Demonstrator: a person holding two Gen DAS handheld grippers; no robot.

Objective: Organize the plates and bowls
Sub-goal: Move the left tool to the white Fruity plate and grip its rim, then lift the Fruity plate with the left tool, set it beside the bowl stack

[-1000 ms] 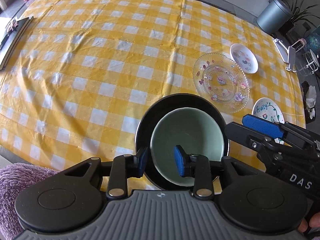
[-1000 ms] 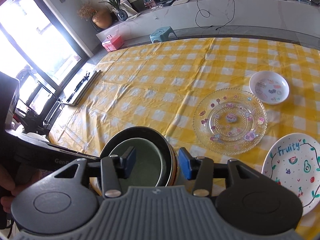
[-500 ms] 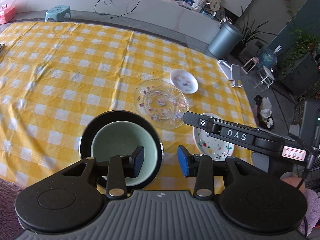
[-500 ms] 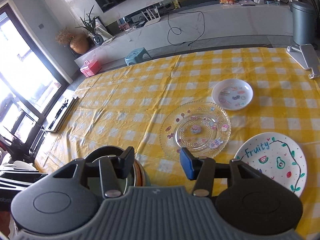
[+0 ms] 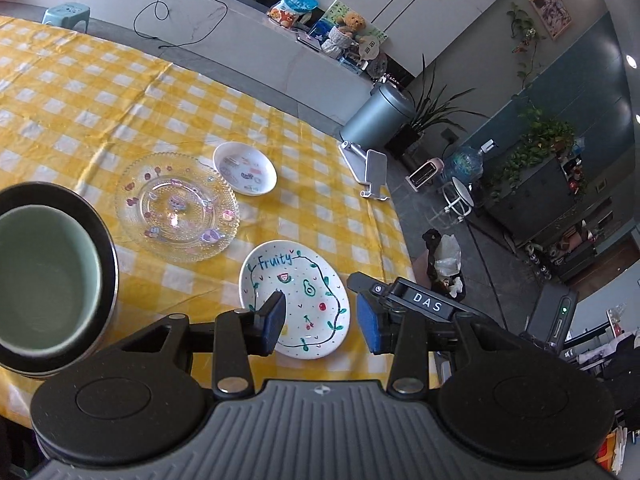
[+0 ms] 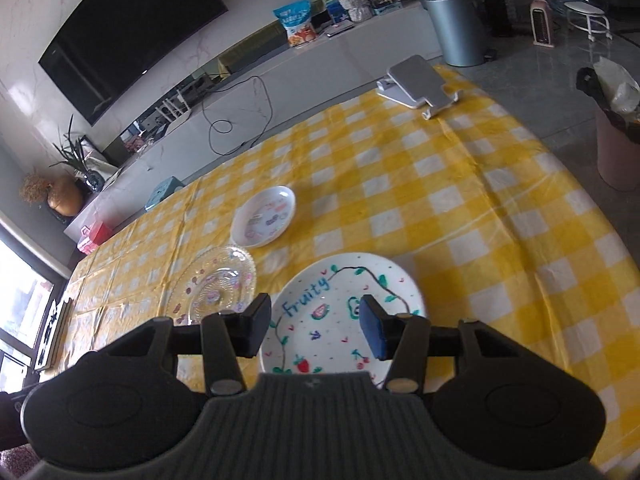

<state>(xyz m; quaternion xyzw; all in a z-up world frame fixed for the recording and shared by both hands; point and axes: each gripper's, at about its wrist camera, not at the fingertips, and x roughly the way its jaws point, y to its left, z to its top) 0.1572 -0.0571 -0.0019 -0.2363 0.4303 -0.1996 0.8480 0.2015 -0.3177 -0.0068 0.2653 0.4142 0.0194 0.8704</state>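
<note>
The yellow checked table (image 6: pixel 500 216) carries everything you need. At its near left the green bowl (image 5: pixel 36 276) sits nested in the black bowl (image 5: pixel 102 248); beyond lie the clear glass plate (image 5: pixel 176 204) and the small white dish (image 5: pixel 245 168). Nearest you is the "Fruity" plate (image 6: pixel 344 312). Your right gripper (image 6: pixel 316 330) hovers released above it, holding nothing. Your left gripper (image 5: pixel 320 322), also released and empty, has just been widening. Drop low and take the plate's rim squarely.
</note>
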